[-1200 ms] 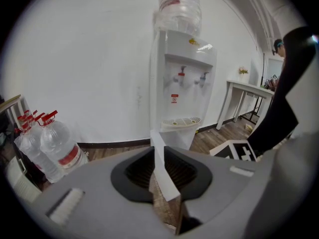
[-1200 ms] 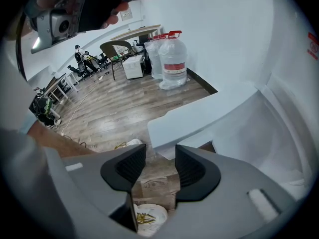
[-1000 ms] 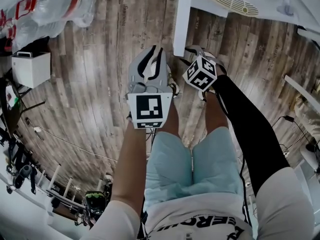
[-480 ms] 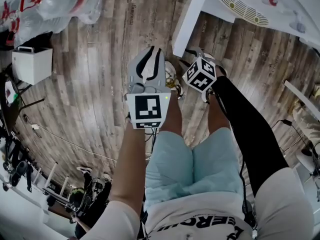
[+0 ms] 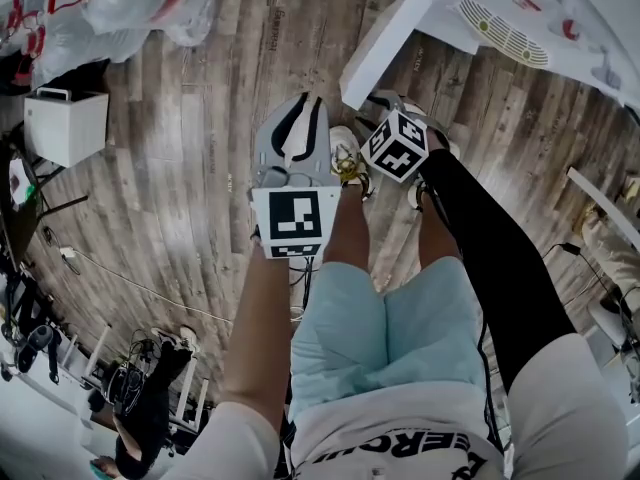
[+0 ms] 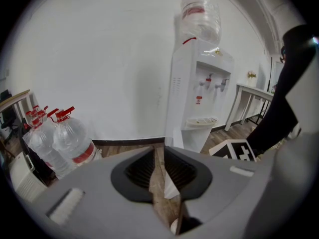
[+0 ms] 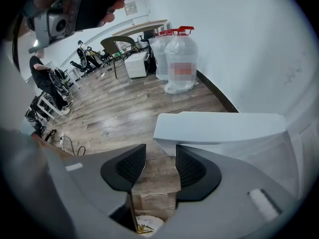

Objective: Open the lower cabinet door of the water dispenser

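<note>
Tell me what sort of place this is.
Probably an office or workroom: a white floor-standing water dispenser with a clear bottle on top, spare clear red-capped water bottles along the white wall, and a wooden-topped desk on a wood-plank floor.

Water jugs (image 7: 180, 63) (red-capped) near white box (image 7: 135, 64), wooden floor (image 7: 124, 108).

You hold two grippers: left gripper (image 6: 158, 169), right gripper (image 7: 155, 167); one dispenser (image 6: 185, 108) with two taps (image 6: 209, 78); one door (image 7: 219, 127); one top bottle (image 6: 200, 15); at least three floor bottles (image 6: 72, 139); one white box (image 5: 65, 126); two shoes (image 5: 345, 153).
</note>
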Demonstrator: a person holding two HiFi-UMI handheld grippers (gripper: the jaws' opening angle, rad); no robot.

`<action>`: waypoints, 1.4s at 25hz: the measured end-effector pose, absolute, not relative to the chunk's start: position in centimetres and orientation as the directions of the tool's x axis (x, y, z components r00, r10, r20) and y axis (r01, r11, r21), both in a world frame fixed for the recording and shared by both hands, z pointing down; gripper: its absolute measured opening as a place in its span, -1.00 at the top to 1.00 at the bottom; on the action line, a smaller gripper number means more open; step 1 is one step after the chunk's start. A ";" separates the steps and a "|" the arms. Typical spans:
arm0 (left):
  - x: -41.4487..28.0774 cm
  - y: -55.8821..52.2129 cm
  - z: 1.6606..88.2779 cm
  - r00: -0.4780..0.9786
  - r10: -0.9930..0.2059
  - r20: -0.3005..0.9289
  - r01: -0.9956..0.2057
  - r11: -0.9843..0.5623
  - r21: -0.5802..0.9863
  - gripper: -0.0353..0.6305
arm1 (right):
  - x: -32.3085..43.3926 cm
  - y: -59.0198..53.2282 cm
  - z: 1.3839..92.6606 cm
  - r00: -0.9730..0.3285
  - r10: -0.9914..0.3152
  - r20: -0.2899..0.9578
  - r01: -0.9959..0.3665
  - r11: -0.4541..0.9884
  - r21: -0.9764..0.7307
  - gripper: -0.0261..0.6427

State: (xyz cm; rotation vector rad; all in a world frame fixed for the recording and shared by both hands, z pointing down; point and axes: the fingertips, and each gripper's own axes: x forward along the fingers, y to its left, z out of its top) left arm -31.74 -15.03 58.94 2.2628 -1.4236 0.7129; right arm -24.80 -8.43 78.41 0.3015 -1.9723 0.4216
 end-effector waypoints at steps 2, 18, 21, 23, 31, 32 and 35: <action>-32.4 -15.2 58.8 0.361 -0.718 0.595 -0.907 -0.419 0.044 0.71 | -25.4 -8.8 78.3 -0.418 -0.024 0.908 -0.389 0.908 -0.155 0.42; -36.9 -16.9 58.1 0.337 -0.721 0.606 -0.908 -0.419 0.007 0.71 | -28.9 -11.3 78.2 -0.396 -0.036 0.918 -0.389 0.912 -0.132 0.42; -37.2 -17.4 58.1 0.332 -0.724 0.605 -0.910 -0.414 0.004 0.71 | -29.5 -12.1 78.0 -0.408 -0.045 0.912 -0.381 0.916 -0.125 0.42; -37.6 -17.8 58.2 0.324 -0.725 0.608 -0.912 -0.410 -0.003 0.71 | -30.1 -12.6 77.9 -0.417 -0.047 0.908 -0.372 0.920 -0.124 0.42; -40.1 -19.5 58.6 0.273 -0.736 0.619 -0.937 -0.350 -0.002 0.71 | -31.6 -14.7 78.1 -0.441 -0.037 0.897 -0.352 0.926 -0.135 0.42; -40.2 -19.7 58.7 0.267 -0.737 0.621 -0.939 -0.344 -0.006 0.71 | -31.7 -15.1 78.1 -0.444 -0.038 0.895 -0.346 0.929 -0.132 0.42; -40.6 -20.0 58.8 0.252 -0.739 0.625 -0.945 -0.328 -0.007 0.71 | -31.9 -15.7 78.2 -0.444 -0.029 0.896 -0.332 0.934 -0.134 0.42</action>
